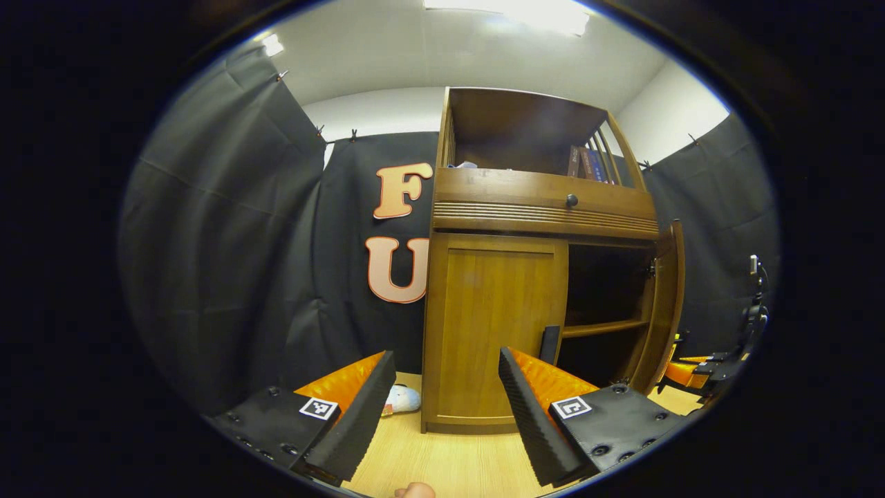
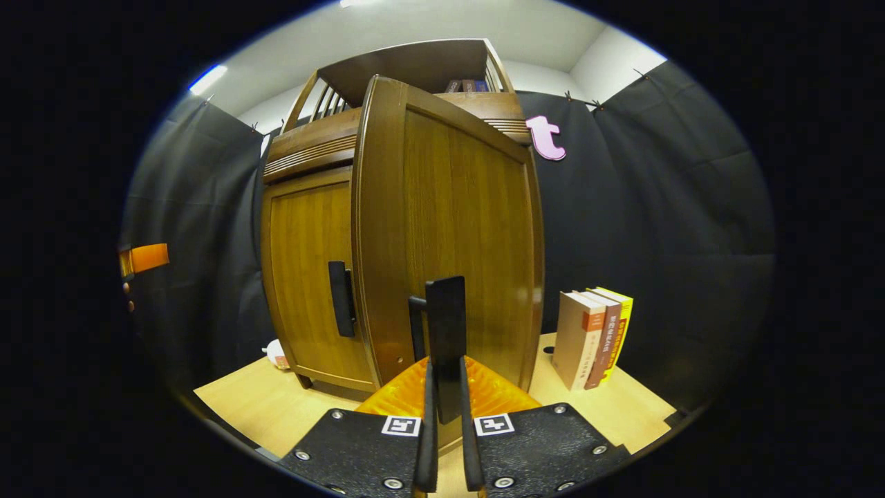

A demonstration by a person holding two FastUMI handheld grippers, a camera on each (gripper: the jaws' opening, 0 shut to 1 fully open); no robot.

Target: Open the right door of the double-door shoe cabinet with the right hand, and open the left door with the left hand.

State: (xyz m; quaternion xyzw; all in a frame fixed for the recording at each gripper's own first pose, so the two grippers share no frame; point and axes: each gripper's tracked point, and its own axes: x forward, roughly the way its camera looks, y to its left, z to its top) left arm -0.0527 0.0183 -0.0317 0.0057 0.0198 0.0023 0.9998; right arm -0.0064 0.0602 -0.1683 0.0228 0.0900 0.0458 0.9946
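Observation:
A brown wooden shoe cabinet stands on a pale wooden floor. Its right door is swung out, baring dark shelves inside. My right gripper is shut on that door's black vertical handle. The left door is closed flat; its black handle pokes up beside my right-hand finger in the left gripper view and stands out on the left door as a handle in the right gripper view. My left gripper is open, a short way in front of the left door, touching nothing.
Several books stand upright on the floor to the right of the cabinet. A small soft toy lies by the cabinet's left foot. More books sit on the top shelf above a drawer with a round knob. Black cloth walls surround the booth.

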